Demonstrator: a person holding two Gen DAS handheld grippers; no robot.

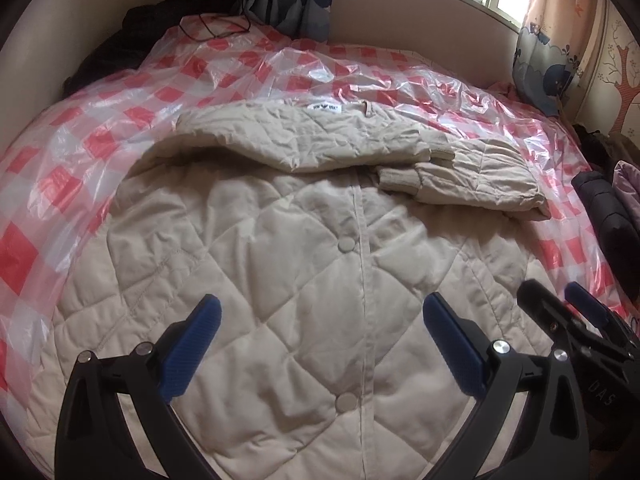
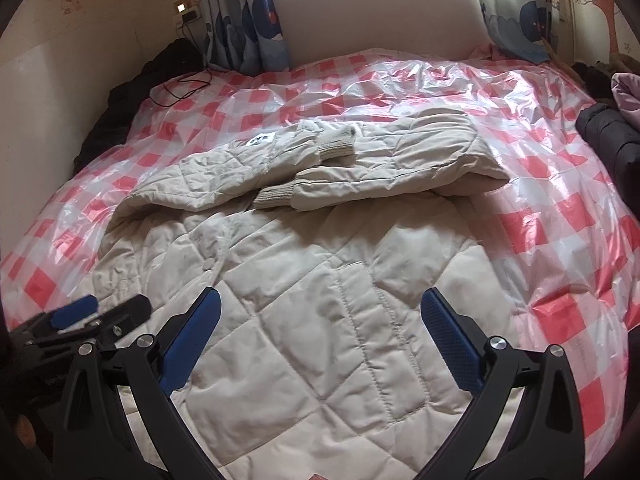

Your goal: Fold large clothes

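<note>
A large beige quilted coat (image 1: 304, 264) lies front up on the bed, hem toward me. Both sleeves (image 1: 460, 176) are folded across the chest, knit cuffs meeting near the middle. It also shows in the right wrist view (image 2: 320, 280). My left gripper (image 1: 322, 312) is open and empty, hovering over the coat's lower front by the button placket. My right gripper (image 2: 320, 308) is open and empty over the coat's lower right panel. The right gripper's tip (image 1: 560, 312) shows in the left view; the left gripper's tip (image 2: 100, 312) shows in the right view.
A red-and-white checked plastic sheet (image 1: 248, 76) covers the bed. Dark clothes (image 2: 608, 132) lie piled at the right edge, a dark garment (image 2: 120, 108) and a cable at the far left. Curtains (image 2: 256, 20) and a wall stand behind.
</note>
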